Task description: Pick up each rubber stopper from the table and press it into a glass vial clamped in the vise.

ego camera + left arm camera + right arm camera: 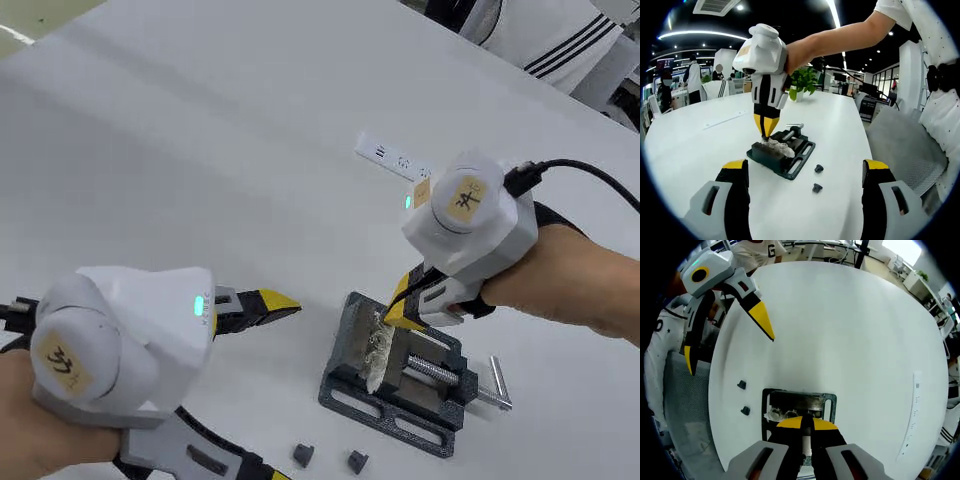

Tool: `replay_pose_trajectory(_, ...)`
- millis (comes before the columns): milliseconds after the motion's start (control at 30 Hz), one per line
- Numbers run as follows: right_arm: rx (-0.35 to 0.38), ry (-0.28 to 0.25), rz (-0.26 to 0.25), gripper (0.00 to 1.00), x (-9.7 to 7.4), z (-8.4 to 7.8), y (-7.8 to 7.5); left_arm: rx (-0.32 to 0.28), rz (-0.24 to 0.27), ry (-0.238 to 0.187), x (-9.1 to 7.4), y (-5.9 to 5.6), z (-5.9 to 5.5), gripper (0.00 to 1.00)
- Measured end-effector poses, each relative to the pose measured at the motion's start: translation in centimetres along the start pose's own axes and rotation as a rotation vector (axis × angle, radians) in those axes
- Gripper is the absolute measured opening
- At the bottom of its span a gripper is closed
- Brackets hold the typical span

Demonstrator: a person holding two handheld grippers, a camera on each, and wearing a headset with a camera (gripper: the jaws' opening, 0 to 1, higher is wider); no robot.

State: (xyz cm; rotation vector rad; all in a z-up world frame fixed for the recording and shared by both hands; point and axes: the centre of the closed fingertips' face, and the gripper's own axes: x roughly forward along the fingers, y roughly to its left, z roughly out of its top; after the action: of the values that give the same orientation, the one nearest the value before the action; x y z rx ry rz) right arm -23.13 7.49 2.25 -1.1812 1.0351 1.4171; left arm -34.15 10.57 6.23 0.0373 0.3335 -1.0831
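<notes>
On our left, the white left gripper [282, 388] with yellow tips hangs over the white table [200, 150], its fingers spread wide with nothing between them. Next come two small dark rubber stoppers [303, 455] lying on the table beside the dark grey metal vise [420, 420], which grips clear glass vials [378, 350]. The right gripper [397, 316] points down at the vials, fingers pinched together; we cannot tell if they hold anything.
</notes>
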Motion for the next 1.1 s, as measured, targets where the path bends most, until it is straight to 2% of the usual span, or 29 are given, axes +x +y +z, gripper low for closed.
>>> replay_pose_trajectory(200,0.031,-0.025,0.001,0.0,-0.3,-0.3,-0.1,-0.011,0.002,0.007,0.1,-0.1,0.1,0.95)
replay_pose_trajectory(267,0.02,-0.034,0.0,0.0,-0.3,-0.4,0.0,-0.01,0.001,0.012,0.0,-0.2,0.1,0.95)
replay_pose_trajectory(467,0.059,-0.097,-0.014,0.01,-0.4,-0.5,-0.3,-0.008,0.007,0.02,-0.3,-0.2,0.1,0.94)
replay_pose_trajectory(867,0.079,-0.14,-0.041,0.01,-0.5,-0.2,0.1,-0.01,0.008,0.032,-0.5,-0.7,0.2,0.94)
replay_pose_trajectory(967,0.092,-0.158,-0.044,0.05,-0.7,-0.3,0.2,-0.009,0.009,0.035,-0.6,-0.8,0.2,0.93)
replay_pose_trajectory(1100,0.1,-0.178,-0.057,0.06,-1.2,-0.3,0.4,-0.007,0.009,0.036,-0.7,-0.8,0.2,0.92)
